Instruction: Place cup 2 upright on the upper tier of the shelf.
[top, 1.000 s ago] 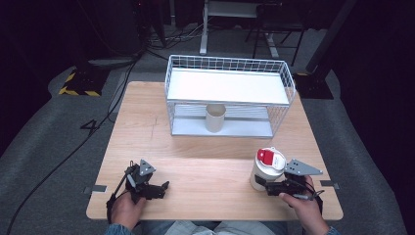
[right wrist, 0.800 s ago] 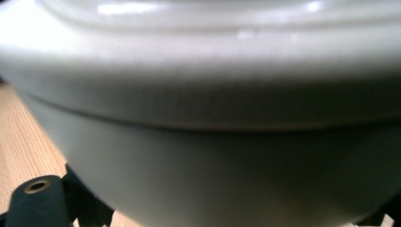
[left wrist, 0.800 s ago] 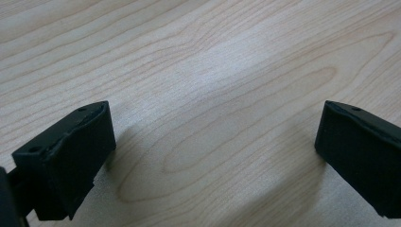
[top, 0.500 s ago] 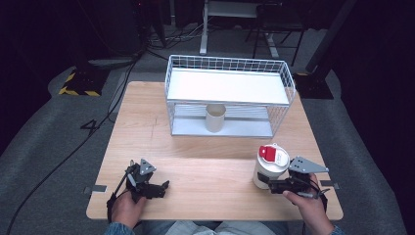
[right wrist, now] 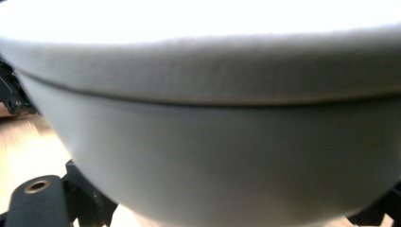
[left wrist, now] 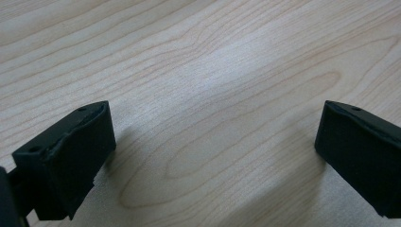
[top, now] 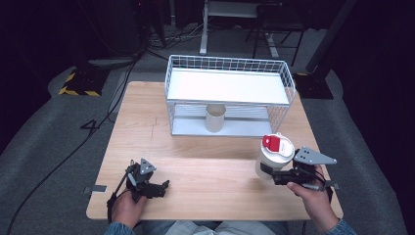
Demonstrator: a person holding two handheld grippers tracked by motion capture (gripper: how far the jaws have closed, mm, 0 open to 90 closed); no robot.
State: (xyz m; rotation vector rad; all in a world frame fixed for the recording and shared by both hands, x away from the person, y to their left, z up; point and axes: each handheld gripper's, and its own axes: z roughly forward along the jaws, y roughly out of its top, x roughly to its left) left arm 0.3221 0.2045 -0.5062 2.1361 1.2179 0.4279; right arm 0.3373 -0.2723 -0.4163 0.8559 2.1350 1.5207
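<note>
White lidded cup (top: 274, 156), smooth, round, with a red tab on top, sits clamped in the right gripper (top: 272, 172) above the wooden table (top: 205, 181) near its edge. Bare woodgrain lies ahead. Beyond stands a wire basket (top: 230, 73). Left gripper (top: 164, 185) rests wide open.

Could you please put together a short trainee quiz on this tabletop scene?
1. True or false: the left hand-held gripper is shut on a cup.
2. What does the right hand-held gripper hold?
A) a white container with a red-and-white lid
B) a metal spoon
C) a folded cloth
3. Fill in: the beige cup stands on the lower level of the white wire ____.

Key:
1. False; its jaws stand open over the bare wooden table.
2. A, the white container.
3. rack
</note>
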